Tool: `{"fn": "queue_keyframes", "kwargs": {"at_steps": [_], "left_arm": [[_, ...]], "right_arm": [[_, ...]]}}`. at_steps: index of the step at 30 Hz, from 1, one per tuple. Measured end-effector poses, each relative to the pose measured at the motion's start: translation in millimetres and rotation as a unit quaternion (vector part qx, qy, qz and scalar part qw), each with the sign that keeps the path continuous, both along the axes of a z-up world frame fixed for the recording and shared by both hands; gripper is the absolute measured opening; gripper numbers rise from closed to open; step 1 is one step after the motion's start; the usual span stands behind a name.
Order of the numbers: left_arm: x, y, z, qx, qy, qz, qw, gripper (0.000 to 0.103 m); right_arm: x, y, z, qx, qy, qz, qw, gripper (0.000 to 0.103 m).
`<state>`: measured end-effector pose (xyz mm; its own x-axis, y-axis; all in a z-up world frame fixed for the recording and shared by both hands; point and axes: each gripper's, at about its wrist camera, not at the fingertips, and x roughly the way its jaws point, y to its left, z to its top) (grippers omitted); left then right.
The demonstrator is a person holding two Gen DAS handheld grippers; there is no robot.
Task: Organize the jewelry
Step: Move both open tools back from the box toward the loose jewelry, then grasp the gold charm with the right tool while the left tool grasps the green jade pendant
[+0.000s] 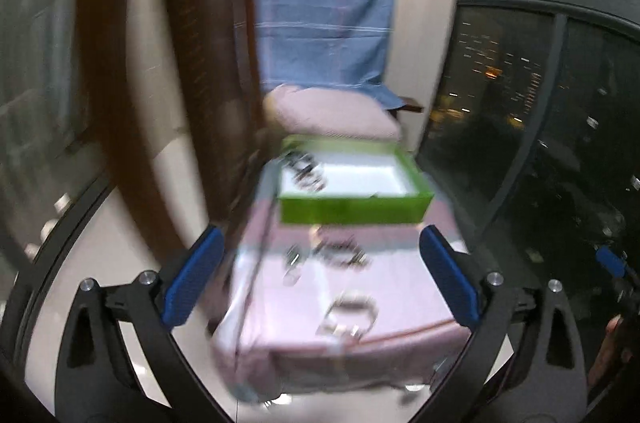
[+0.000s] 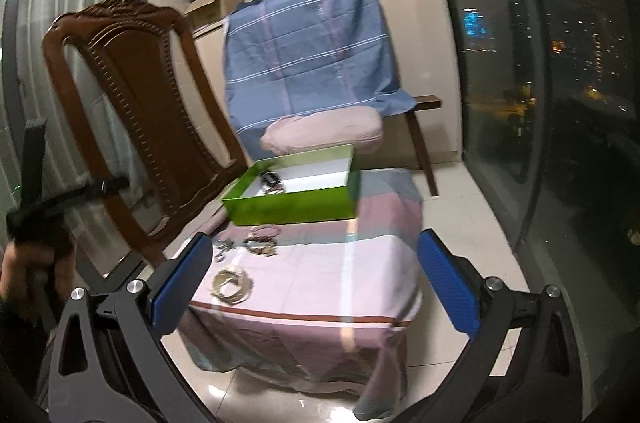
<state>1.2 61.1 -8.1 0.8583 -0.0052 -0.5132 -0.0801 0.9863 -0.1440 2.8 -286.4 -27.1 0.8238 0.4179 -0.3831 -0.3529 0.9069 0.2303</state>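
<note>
the left gripper [image 1: 322,273] is right up close, its blue pads [image 1: 198,277] spread wide with nothing between them, hanging over the near end of the cloth-covered table [image 1: 400,287]. the right gripper [image 2: 314,277] is just as wide and empty, above the same near end. on the pink striped cloth a pale bangle [image 2: 232,285] lies closest to the front edge, towards the left side. a little further back sit a beaded bracelet [image 2: 261,246] and some small silver pieces [image 2: 223,246], close together but apart from the bangle. behind them the green box [image 2: 292,201] stands open at the far end, its left corner near the table's edge, with a few dark pieces [image 2: 272,183] in its left part. the right half of the cloth is bare. a carved wooden chair [image 2: 136,95] crowds the table's left side. tiled floor [image 2: 460,207] lies open on the right, up to the dark window [image 2: 540,83].
</note>
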Motion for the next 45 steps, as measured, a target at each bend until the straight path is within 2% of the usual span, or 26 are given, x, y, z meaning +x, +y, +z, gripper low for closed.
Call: {"fn": "queue_keyframes", "kwargs": {"at_steps": [2,4,8,13,17,33,38,42,44,45], "left_arm": [[-24.5,2.3,-12.0,-0.007,0.006,0.015,0.9998,0.097],[-40.8,-1.0,-20.5,0.005,0.008,0.024,0.9997,0.097],[-57.5,-10.6,-33.6,0.007,0.026,0.007,0.9996,0.097],[-60.1,-19.8,-42.9,0.006,0.042,-0.009,0.9991,0.097],[-61.7,-22.4,-36.8,0.005,0.036,-0.014,0.9992,0.097],[-51.8,-22.8,-43.4,-0.003,0.045,-0.019,0.9988,0.097],[-47.4,-21.5,-46.6,-0.008,0.047,-0.021,0.9987,0.097],[-42.3,-18.9,-50.8,-0.013,0.050,-0.020,0.9985,0.097],[-40.6,-16.1,-52.9,-0.014,0.052,-0.018,0.9984,0.097],[-39.7,-14.4,-53.7,-0.015,0.053,-0.018,0.9983,0.097]], "right_arm": [[-2.9,10.5,1.5,-0.006,-0.004,0.010,1.000,0.100],[-5.2,19.6,2.4,-0.009,-0.005,0.019,1.000,0.100],[-8.4,35.7,-3.5,-0.020,0.007,0.036,0.999,0.100],[-14.8,44.3,-5.9,-0.029,0.013,0.043,0.999,0.100],[-17.3,42.8,-2.9,-0.031,0.010,0.039,0.999,0.100],[-10.1,45.8,-8.7,-0.033,0.020,0.035,0.999,0.100],[17.3,61.1,-13.9,-0.046,0.027,0.051,0.997,0.100],[70.0,92.1,-36.8,-0.077,0.060,0.076,0.992,0.100],[95.8,112.1,-54.4,-0.106,0.076,0.088,0.988,0.095],[111.6,124.5,-66.6,-0.124,0.090,0.096,0.984,0.086]]}}
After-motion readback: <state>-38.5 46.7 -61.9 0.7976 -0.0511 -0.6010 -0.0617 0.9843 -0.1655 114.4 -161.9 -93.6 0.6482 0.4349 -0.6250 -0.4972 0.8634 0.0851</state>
